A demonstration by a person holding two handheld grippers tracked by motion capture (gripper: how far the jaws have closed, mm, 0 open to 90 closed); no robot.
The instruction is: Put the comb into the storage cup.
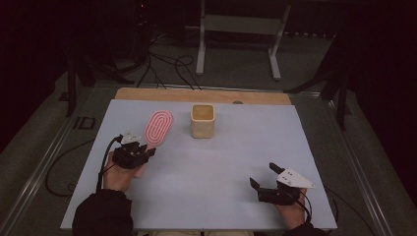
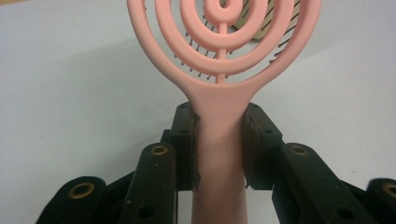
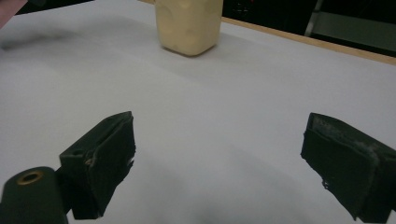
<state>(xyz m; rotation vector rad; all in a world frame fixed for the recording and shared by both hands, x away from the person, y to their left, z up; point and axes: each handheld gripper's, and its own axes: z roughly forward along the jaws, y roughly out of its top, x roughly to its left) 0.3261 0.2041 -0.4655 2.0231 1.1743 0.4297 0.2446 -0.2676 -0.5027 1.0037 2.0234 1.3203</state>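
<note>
A pink hairbrush [image 1: 158,127] with a ringed oval head lies at the left of the white table top [image 1: 211,167], its head pointing away from me. My left gripper [image 1: 142,149] is shut on the pink hairbrush's handle [image 2: 219,140], both pads pressed against its sides just below the head. A cream square cup [image 1: 202,120] stands upright toward the back centre; in the right gripper view the cream cup [image 3: 189,25] is far ahead. My right gripper [image 1: 263,175] rests open near the front right, nothing between its jaws [image 3: 219,163].
A wooden strip [image 1: 201,95] runs along the table's far edge. Beyond it, cables [image 1: 167,69] lie on the dark floor beside a white metal stand [image 1: 236,34]. Metal rails [image 1: 44,162] flank the table.
</note>
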